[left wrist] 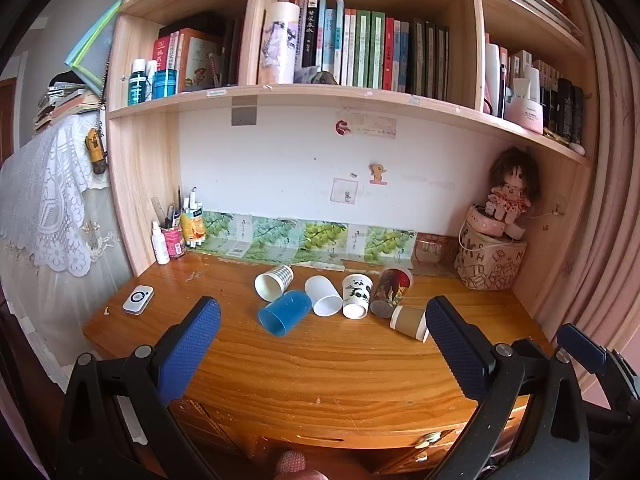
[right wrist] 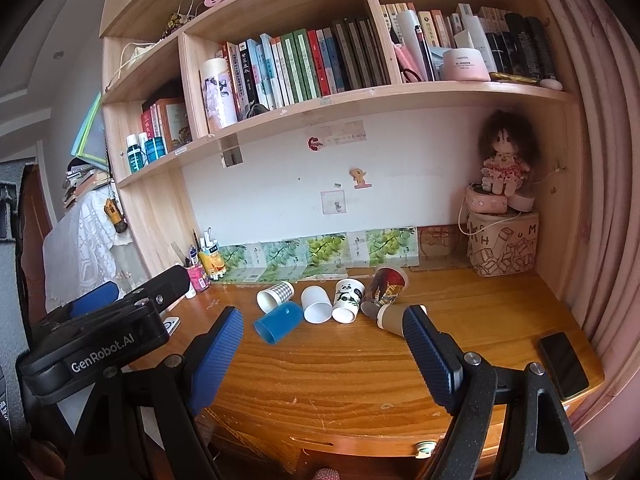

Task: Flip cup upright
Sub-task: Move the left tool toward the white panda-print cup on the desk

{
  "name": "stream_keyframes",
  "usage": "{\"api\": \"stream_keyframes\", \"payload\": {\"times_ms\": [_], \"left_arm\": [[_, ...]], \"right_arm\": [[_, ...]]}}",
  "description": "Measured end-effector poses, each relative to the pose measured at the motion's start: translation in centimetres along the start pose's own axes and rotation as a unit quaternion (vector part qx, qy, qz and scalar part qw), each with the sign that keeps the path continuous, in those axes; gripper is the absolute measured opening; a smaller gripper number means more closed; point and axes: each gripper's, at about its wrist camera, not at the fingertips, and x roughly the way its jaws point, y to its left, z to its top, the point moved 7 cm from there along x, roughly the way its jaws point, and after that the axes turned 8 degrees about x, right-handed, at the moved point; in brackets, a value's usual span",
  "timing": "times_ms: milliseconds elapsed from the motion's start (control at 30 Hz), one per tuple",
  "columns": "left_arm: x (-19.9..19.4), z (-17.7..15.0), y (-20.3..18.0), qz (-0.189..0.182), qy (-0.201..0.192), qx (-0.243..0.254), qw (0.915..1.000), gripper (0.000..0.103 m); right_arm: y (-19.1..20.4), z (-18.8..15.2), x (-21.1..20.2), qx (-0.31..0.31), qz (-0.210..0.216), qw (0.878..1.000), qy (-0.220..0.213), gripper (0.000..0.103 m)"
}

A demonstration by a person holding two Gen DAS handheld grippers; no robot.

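Observation:
Several cups lie on their sides in a row on the wooden desk [left wrist: 320, 360]: a checked cup [left wrist: 274, 282], a blue plastic cup [left wrist: 285, 312], a plain white cup [left wrist: 323, 295], a panda cup [left wrist: 357, 295], a dark patterned cup [left wrist: 391, 292] and a brown paper cup [left wrist: 410, 322]. The same row shows in the right wrist view, with the blue cup [right wrist: 279, 322] and the brown cup [right wrist: 394, 319]. My left gripper [left wrist: 322, 316] is open and empty, held back over the desk's front. My right gripper [right wrist: 322, 326] is open and empty, also short of the cups.
A white gadget [left wrist: 138, 299] lies at the desk's left. A black phone [right wrist: 563, 364] lies at the right edge. A pen holder and bottles [left wrist: 172, 236] stand back left. A patterned bag with a doll [left wrist: 494, 256] stands back right. Bookshelves hang above.

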Motion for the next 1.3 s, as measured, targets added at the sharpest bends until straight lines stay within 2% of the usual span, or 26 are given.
{"api": "stream_keyframes", "payload": {"times_ms": [367,633,867,1133,1300], "left_arm": [[2.3,0.2,-0.3,-0.004,0.011,0.006,0.9999,0.102],[5.4,0.5,0.5,0.003,0.029,-0.018,0.9994,0.102],[9.5,0.8,1.0,0.014,0.065,-0.031,0.9973,0.102],[14.5,1.6,1.9,0.029,0.101,-0.043,0.9935,0.102],[17.1,2.0,2.2,0.025,0.119,-0.044,0.9916,0.102]], "right_arm": [[-1.0,0.5,1.2,0.014,-0.011,1.000,-0.005,0.083],[-1.5,1.4,3.8,0.011,-0.016,1.000,0.003,0.083],[-2.2,2.2,7.5,0.012,-0.012,0.999,0.028,0.083],[-2.9,3.3,13.2,0.031,0.013,0.997,0.074,0.083],[-3.2,4.2,16.8,0.039,0.029,0.995,0.092,0.083]]}}
